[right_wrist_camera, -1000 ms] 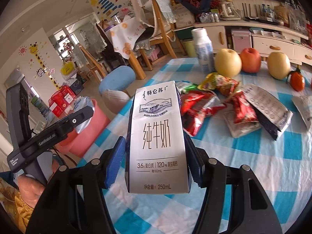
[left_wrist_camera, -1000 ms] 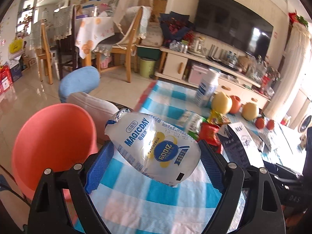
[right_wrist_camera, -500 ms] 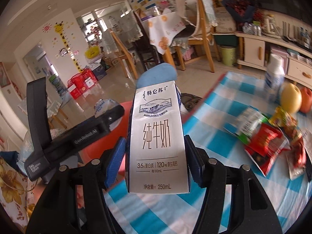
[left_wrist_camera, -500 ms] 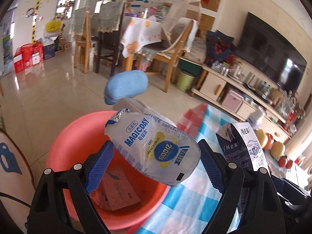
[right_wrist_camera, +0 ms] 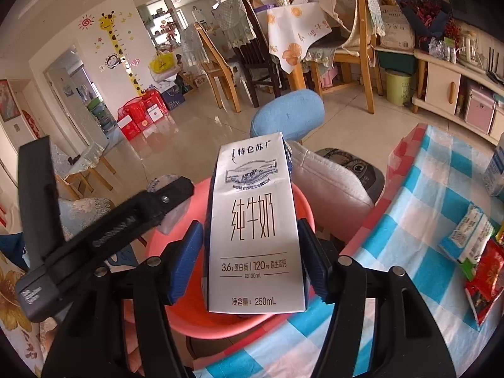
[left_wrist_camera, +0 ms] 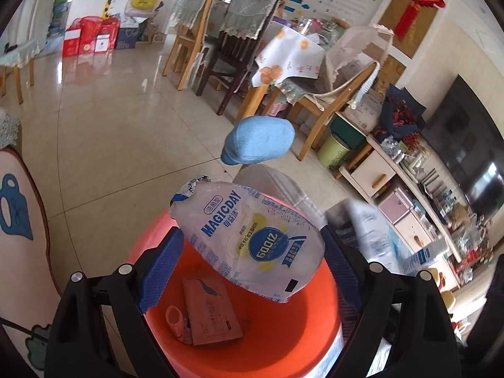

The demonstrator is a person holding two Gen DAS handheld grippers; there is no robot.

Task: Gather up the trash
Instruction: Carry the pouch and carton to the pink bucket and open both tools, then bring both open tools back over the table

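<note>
Two pieces of trash are in hand, both over the orange-red basin [left_wrist_camera: 302, 334]. The left gripper [left_wrist_camera: 249, 264] pinches a white MAGICDAY yogurt pouch [left_wrist_camera: 249, 239] btwn its blue pads, pouch's long axis tilted, torn top up-left; the basin's mouth lies straight below it, w/ a pink flat carton [left_wrist_camera: 211, 312] already at the bottom. The right gripper [right_wrist_camera: 252, 261] clamps a 250 mL milk carton [right_wrist_camera: 255, 230] upright, long axis vertical, and hangs over the basin's near rim, at the table's left edge. My read: the left is nearer the basin's centre, so its drop looks the cleaner one; the right prob. needs a bit more reach fwd.

The basin sits on the tile floor beside the blue-checked tablecloth [right_wrist_camera: 434, 195], where snack wrappers [right_wrist_camera: 482, 283] lie by the right edge. A blue-topped stool [right_wrist_camera: 289, 113] stands just beyond the basin; dining chairs [left_wrist_camera: 217, 41], a TV cabinet [left_wrist_camera: 378, 173] & a green bin [left_wrist_camera: 334, 154] are farther back.
</note>
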